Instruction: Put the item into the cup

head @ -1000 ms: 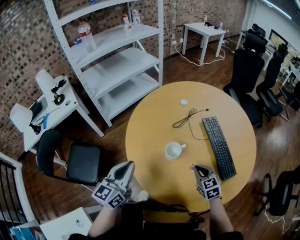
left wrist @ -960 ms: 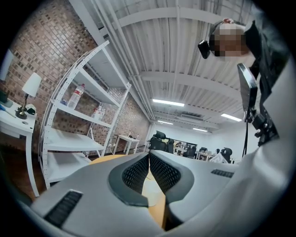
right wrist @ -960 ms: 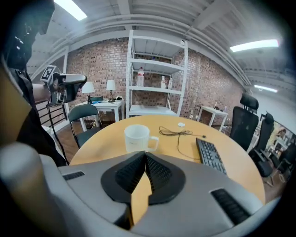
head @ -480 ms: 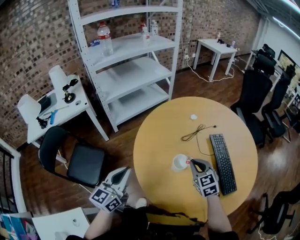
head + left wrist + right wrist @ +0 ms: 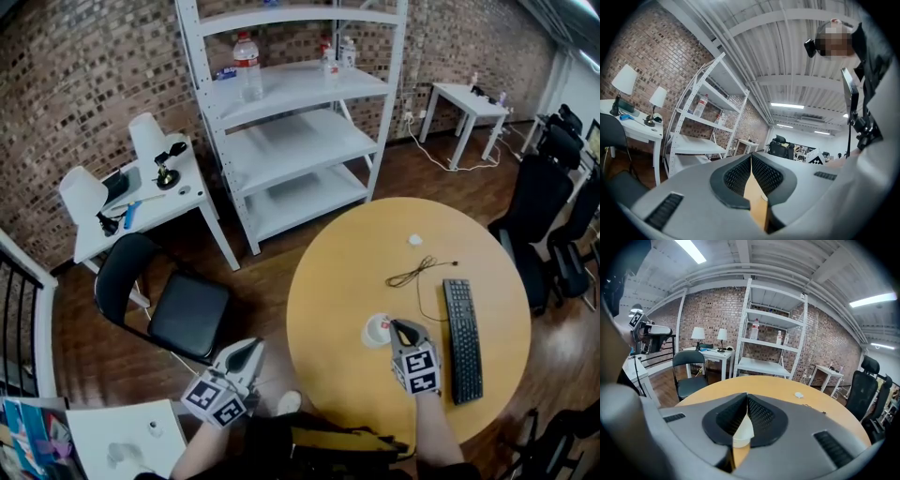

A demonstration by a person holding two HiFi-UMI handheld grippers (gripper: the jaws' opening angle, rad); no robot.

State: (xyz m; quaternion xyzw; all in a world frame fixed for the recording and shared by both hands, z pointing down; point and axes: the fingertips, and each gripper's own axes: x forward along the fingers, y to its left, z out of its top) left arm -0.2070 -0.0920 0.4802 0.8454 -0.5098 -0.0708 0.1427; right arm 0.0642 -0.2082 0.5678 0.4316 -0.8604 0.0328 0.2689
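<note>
- Cup (image 5: 374, 335), white, stood on the round wooden counter (image 5: 337, 272) at lower right of centre in the head view, left of a black keyboard (image 5: 464, 339).
- A small red item (image 5: 382, 325) showed at the cup's rim, right by the right gripper's tips; whether it lay inside the cup or was pinched could not be told.
- The right gripper (image 5: 400, 327) reached over the cup's right edge, its fingers pressed together; the right gripper view showed the cup's white wall (image 5: 742, 432) through the gap beneath them.
- The left gripper (image 5: 254, 346) hung off the counter's edge at lower left, fingers also pressed together and holding nothing.
- A dark cable (image 5: 418, 273) lay above the keyboard.
</note>
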